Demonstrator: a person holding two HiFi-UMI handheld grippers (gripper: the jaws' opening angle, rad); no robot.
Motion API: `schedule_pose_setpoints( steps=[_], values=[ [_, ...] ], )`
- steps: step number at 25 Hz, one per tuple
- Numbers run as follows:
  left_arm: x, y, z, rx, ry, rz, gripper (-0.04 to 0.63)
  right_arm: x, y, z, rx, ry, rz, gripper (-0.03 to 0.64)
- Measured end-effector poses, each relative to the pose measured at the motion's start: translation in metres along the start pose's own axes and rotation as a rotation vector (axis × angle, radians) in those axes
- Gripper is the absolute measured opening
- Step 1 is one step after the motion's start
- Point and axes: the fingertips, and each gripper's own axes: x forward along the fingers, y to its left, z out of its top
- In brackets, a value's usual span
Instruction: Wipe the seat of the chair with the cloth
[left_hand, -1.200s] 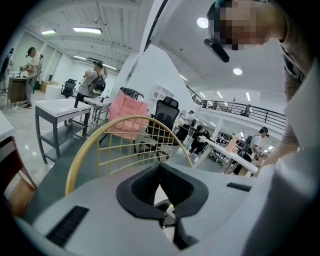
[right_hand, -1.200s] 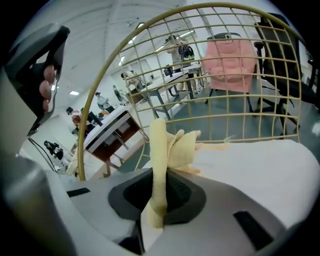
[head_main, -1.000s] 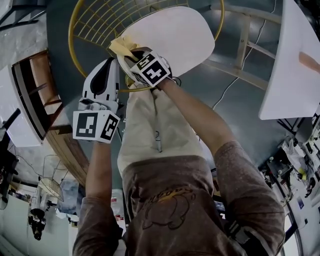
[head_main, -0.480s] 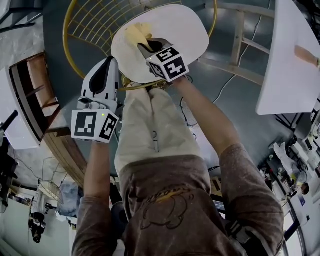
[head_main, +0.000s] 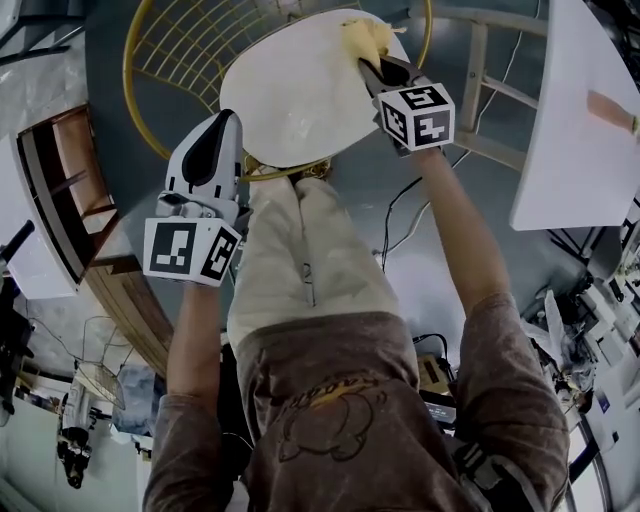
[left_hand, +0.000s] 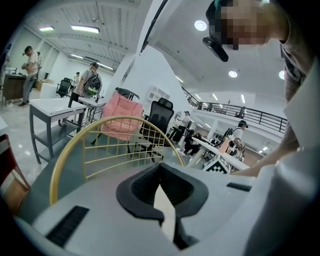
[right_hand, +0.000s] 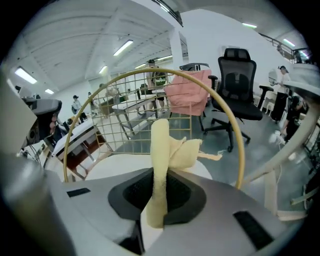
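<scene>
The chair has a white seat (head_main: 290, 90) and a yellow wire back (head_main: 185, 45). My right gripper (head_main: 372, 62) is shut on a yellow cloth (head_main: 362, 38), which lies bunched on the seat's far right edge. In the right gripper view the cloth (right_hand: 165, 160) stands up out of the jaws of that gripper (right_hand: 157, 200), with the seat (right_hand: 115, 167) and the wire back (right_hand: 150, 100) beyond it. My left gripper (head_main: 222, 125) hovers at the seat's near left edge, shut and holding nothing. In its own view, this gripper (left_hand: 161, 192) faces the wire back (left_hand: 100, 145).
A white table (head_main: 575, 130) stands at the right, with a pale wooden frame (head_main: 480, 80) between it and the chair. A wooden shelf unit (head_main: 70, 190) is at the left. A cable (head_main: 400, 210) runs over the floor. A black office chair (right_hand: 237, 90) stands behind.
My right gripper has swept the cloth across the seat, from its near left edge to its far right edge. The left gripper has stayed where it was.
</scene>
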Motion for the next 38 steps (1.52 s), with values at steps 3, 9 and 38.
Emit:
schedule_pose_setpoints(
  steps=[3, 9, 38],
  values=[
    [0.001, -0.003, -0.001, 0.001, 0.003, -0.005, 0.009, -0.013, -0.028, -0.001, 0.002, 0.007, -0.052, 0.061],
    [0.005, -0.003, -0.004, -0.003, 0.009, -0.001, 0.009, -0.021, -0.065, -0.013, 0.015, 0.038, -0.125, 0.061],
    [0.017, 0.009, -0.014, 0.001, 0.054, 0.008, 0.009, 0.059, -0.011, -0.073, 0.112, 0.137, -0.062, 0.061]
  ],
)
